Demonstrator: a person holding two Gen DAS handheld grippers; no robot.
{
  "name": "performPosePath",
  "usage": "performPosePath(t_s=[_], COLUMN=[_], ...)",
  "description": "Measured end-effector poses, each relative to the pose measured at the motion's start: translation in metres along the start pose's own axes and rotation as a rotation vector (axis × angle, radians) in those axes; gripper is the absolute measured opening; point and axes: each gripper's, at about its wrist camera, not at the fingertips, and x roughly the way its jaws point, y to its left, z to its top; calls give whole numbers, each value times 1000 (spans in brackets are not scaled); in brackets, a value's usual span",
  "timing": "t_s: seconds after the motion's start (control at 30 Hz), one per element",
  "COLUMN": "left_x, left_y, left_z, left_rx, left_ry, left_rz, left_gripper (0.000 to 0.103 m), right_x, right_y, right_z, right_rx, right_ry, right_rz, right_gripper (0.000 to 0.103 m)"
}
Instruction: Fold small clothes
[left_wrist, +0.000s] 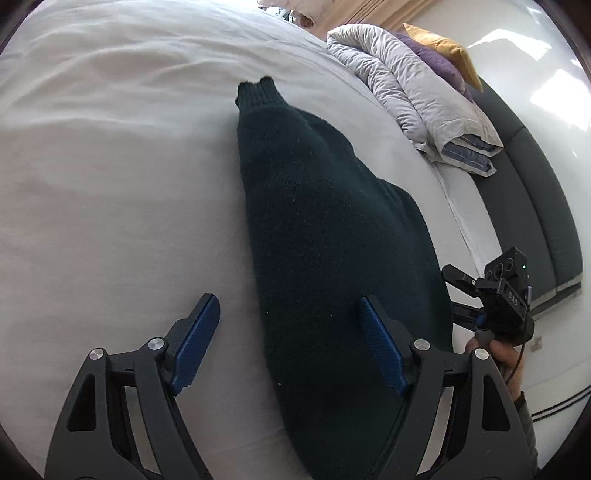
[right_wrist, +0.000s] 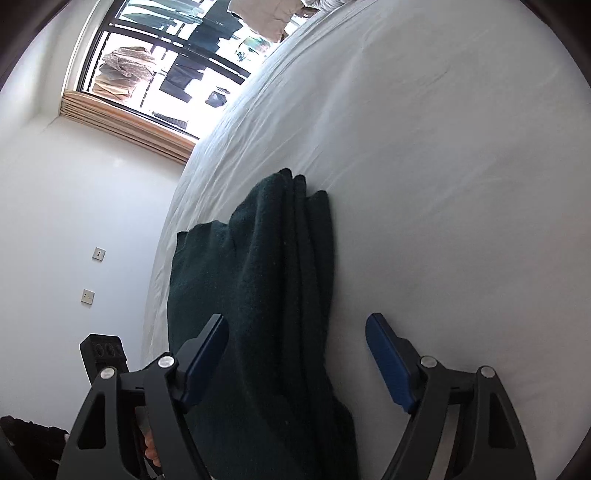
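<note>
Both the left gripper (left_wrist: 290, 341) and right gripper (right_wrist: 297, 360) hung spread over the dark, apparently folded sweater (left_wrist: 325, 229) on the bed (left_wrist: 110, 184).

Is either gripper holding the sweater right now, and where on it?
Neither. The left gripper and right gripper are open over the dark green sweater.

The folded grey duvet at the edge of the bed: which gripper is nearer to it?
Right, I judge. In the left wrist view the right gripper is on the folded grey duvet's side of the dark green sweater; the left gripper straddles the sweater's other edge.
</note>
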Motion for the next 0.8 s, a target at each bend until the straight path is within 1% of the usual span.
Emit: performPosePath(t_s=[0.07,0.13,0.17,0.2,0.23,0.3,0.4,0.43,0.5,0.57,0.67,0.8], left_x=[9,18,21,27,32,38,38,36,29,20,-10,-66], left_y=[0,3,5,5,8,12,10,9,7,2,-8,-4], left_z=[4,10,11,14,17,22,24,24,24,27,25,20], left_rx=[2,-36,-49,-58,-72,-92,-91,-90,-85,-81,-45,-23], left_ry=[2,17,24,34,45,51,40,30,16,3,-23,-53], left_rz=[-25,-72,-85,-100,-111,-124,-131,-135,-142,-154,-146,-138], left_gripper=[77,76,75,66,61,55,44,39,35,34,33,33], right_x=[8,15,19,20,22,24,22,20,18,11,1,-7], right_y=[4,8,10,12,12,9,11,16,29,43,66,104], right_z=[5,9,10,8,9,7,1,-1,-4,-9,-20,-49], right_rx=[-6,-26,-40,-52,-59,-54,-66,-81,-110,-140,-172,-188], right_ry=[17,38,49,58,68,72,51,40,19,-8,-30,-41], right_rz=[6,3,-10,-26,-35,-32,-38,-52,-88,-98,-79,9], right_gripper=[80,77,68,57,52,40,32,31,28,27,26,26])
